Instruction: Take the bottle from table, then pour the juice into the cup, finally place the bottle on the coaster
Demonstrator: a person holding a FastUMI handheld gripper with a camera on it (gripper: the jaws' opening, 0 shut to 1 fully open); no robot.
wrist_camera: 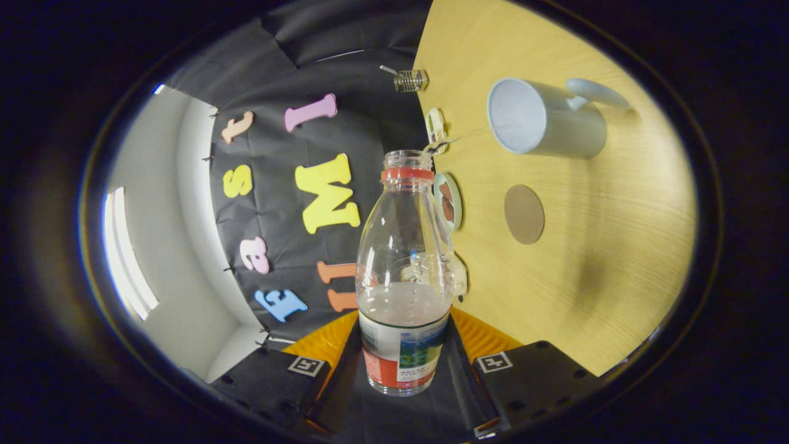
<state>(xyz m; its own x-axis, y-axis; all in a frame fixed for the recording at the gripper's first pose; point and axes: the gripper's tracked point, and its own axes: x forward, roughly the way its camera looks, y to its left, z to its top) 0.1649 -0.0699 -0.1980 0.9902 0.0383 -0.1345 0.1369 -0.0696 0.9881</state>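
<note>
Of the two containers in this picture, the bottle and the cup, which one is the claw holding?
The clear bottle, which sits between the fingers of the claw, part-filled and uncapped. The pale cup stands apart on the wooden table, beyond the round coaster.

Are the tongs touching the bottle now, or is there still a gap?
Touching. In the gripper view, the bottle sits between the tongs, raised off the table, and both fingers press on its labelled lower part.

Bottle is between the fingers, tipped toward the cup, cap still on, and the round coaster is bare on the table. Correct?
Not quite. The gripper view shows the bottle with its cap off: the mouth above the red neck ring is open. The rest holds: it sits between the fingers, the camera is rolled toward the cup, and the coaster lies bare on the table.
</note>
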